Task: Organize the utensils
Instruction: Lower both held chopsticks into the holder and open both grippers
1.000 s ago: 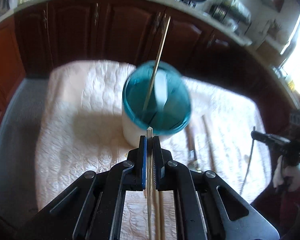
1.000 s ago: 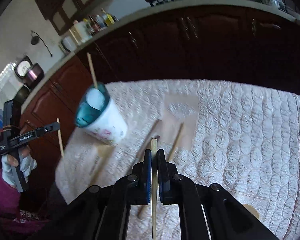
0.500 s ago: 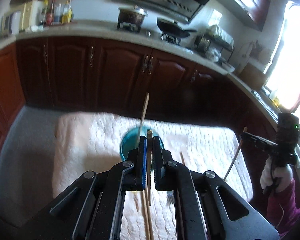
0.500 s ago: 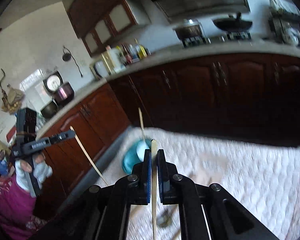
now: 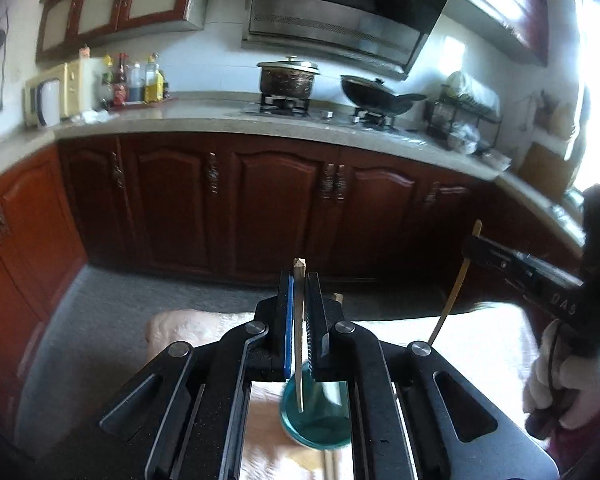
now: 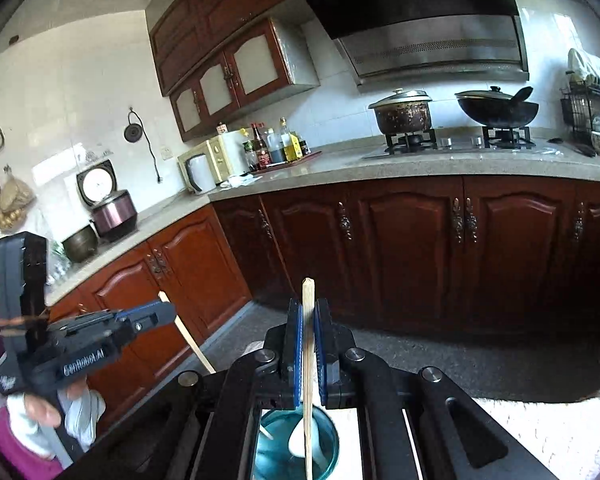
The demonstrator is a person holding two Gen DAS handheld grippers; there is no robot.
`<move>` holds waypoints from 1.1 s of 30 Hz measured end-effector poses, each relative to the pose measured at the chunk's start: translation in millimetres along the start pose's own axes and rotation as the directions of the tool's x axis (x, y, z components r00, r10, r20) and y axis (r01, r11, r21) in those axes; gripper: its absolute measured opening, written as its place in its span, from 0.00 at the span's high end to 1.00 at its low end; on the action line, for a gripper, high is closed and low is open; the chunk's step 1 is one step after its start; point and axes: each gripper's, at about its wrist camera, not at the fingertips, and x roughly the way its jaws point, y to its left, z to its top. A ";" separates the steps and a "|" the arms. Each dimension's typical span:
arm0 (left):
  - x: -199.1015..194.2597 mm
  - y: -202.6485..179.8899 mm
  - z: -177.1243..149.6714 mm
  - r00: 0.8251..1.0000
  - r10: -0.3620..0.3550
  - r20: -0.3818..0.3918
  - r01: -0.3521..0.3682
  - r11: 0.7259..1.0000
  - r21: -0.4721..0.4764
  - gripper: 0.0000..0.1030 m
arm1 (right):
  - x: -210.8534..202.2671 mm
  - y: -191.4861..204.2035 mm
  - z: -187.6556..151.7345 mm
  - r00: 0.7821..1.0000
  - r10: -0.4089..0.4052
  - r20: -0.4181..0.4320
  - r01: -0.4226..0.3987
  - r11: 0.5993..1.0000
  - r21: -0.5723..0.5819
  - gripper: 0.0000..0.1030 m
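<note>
My left gripper (image 5: 299, 280) is shut on a wooden chopstick (image 5: 298, 344) held upright; its lower end hangs over the mouth of the teal cup (image 5: 316, 420) below. My right gripper (image 6: 308, 308) is shut on another chopstick (image 6: 308, 380), also upright, its lower part over the teal cup (image 6: 292, 452), which holds a white spoon (image 6: 300, 440). Each view shows the other gripper: the right one (image 5: 476, 248) at the right with its chopstick (image 5: 452, 296), the left one (image 6: 160, 314) at the left with its chopstick (image 6: 192, 344).
The cup stands on a white quilted cloth (image 5: 480, 344), which also shows in the right wrist view (image 6: 540, 420). Dark red cabinets (image 5: 280, 204) and a grey floor (image 5: 100, 320) lie beyond. A gloved hand (image 5: 560, 384) holds the right gripper.
Both grippers have risen and tilted up, each keeping its chopstick. The cup and cloth dropped to the bottom of both views; the kitchen wall and stove came into view.
</note>
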 end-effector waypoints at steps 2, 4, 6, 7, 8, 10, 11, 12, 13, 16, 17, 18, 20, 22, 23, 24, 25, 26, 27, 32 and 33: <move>11.9 0.0 -5.0 1.000 0.010 -0.014 -0.010 1.000 0.001 0.96 | 13.1 3.0 -3.9 1.000 -0.009 0.001 0.009 1.000 -0.018 0.95; 25.1 -0.1 -12.7 0.999 0.011 -0.033 -0.012 1.000 -0.001 0.96 | 25.5 3.1 -11.4 1.000 -0.003 -0.014 0.003 1.000 -0.019 0.95; 35.1 -1.3 -20.7 0.999 0.017 -0.051 -0.017 1.000 0.000 0.96 | 37.1 3.4 -21.8 0.999 -0.009 -0.040 0.008 1.000 -0.028 0.95; 40.0 -2.1 -24.7 0.998 0.016 -0.063 -0.016 1.000 0.001 0.96 | 42.3 3.0 -28.0 0.998 -0.008 -0.058 0.006 1.000 -0.031 0.95; 44.0 -3.0 -28.8 0.997 0.014 -0.074 -0.014 1.000 0.002 0.96 | 46.5 2.2 -32.6 0.997 -0.005 -0.073 0.003 1.000 -0.031 0.95; 51.5 -4.8 -37.6 0.995 0.010 -0.096 -0.010 1.000 0.005 0.96 | 54.2 -1.1 -45.1 0.994 0.000 -0.112 -0.004 0.999 -0.033 0.95; 53.3 -5.4 -40.8 0.995 0.008 -0.104 -0.008 1.000 0.005 0.96 | 57.7 -3.4 -48.9 0.992 0.000 -0.126 -0.005 0.999 -0.033 0.95; 56.1 -5.1 -44.2 0.993 0.007 -0.114 -0.006 1.000 0.003 0.96 | 61.0 -4.9 -53.9 0.990 0.001 -0.141 -0.005 1.000 -0.031 0.95; 58.2 -4.6 -46.7 0.992 0.004 -0.123 -0.005 1.000 -0.002 0.96 | 64.1 -6.7 -57.8 0.988 0.002 -0.154 -0.006 1.000 -0.026 0.95; 65.0 -3.1 -53.4 0.990 0.002 -0.144 -0.005 1.000 -0.017 0.96 | 72.9 -12.5 -69.6 0.981 0.009 -0.194 -0.011 1.000 -0.004 0.95; 65.2 -3.3 -55.2 0.990 0.008 -0.138 -0.011 1.000 -0.017 0.96 | 75.9 -13.9 -72.2 0.979 0.011 -0.206 -0.011 1.000 -0.001 0.95; 65.0 -4.0 -55.7 0.991 0.013 -0.134 -0.015 1.000 -0.014 0.96 | 76.6 -16.5 -74.8 0.979 0.013 -0.205 -0.011 1.000 0.008 0.95; 63.9 -5.9 -56.2 0.991 0.010 -0.133 -0.012 1.000 -0.015 0.96 | 76.7 -21.7 -76.9 0.977 0.024 -0.210 -0.017 0.999 0.035 0.95; 64.2 -8.0 -56.1 0.990 0.004 -0.142 -0.005 1.000 -0.010 0.96 | 78.3 -25.6 -76.9 0.973 0.038 -0.226 -0.025 0.998 0.062 0.93; 63.9 -9.0 -56.9 0.990 0.003 -0.142 -0.004 1.000 -0.007 0.96 | 78.2 -27.0 -77.8 0.971 0.038 -0.236 -0.022 0.997 0.067 0.90; 63.7 -9.7 -57.0 0.989 0.002 -0.145 -0.002 1.000 -0.004 0.95 | 77.9 -27.2 -78.3 0.970 0.036 -0.240 -0.021 0.998 0.066 0.85; 63.6 -10.2 -57.6 0.989 -0.002 -0.150 0.001 1.000 -0.003 0.94 | 76.7 -27.0 -79.5 0.969 0.036 -0.243 -0.021 0.998 0.062 0.82; 63.2 -10.4 -58.3 0.988 -0.005 -0.153 0.004 1.000 -0.005 0.94 | 75.5 -26.9 -80.4 0.969 0.034 -0.245 -0.020 0.998 0.058 0.80; 62.0 -10.6 -59.1 0.988 -0.004 -0.154 0.003 1.000 -0.007 0.91 | 73.8 -27.0 -81.9 0.969 0.032 -0.246 -0.018 0.998 0.057 0.80; 54.3 -11.6 -65.1 0.988 -0.006 -0.155 0.004 1.000 -0.012 0.71 | 64.1 -26.7 -90.2 0.967 0.030 -0.253 -0.015 0.998 0.060 0.79; 52.4 -12.1 -66.1 0.988 -0.004 -0.152 0.003 1.000 -0.009 0.67 | 61.1 -26.6 -92.6 0.966 0.027 -0.256 -0.013 0.998 0.058 0.79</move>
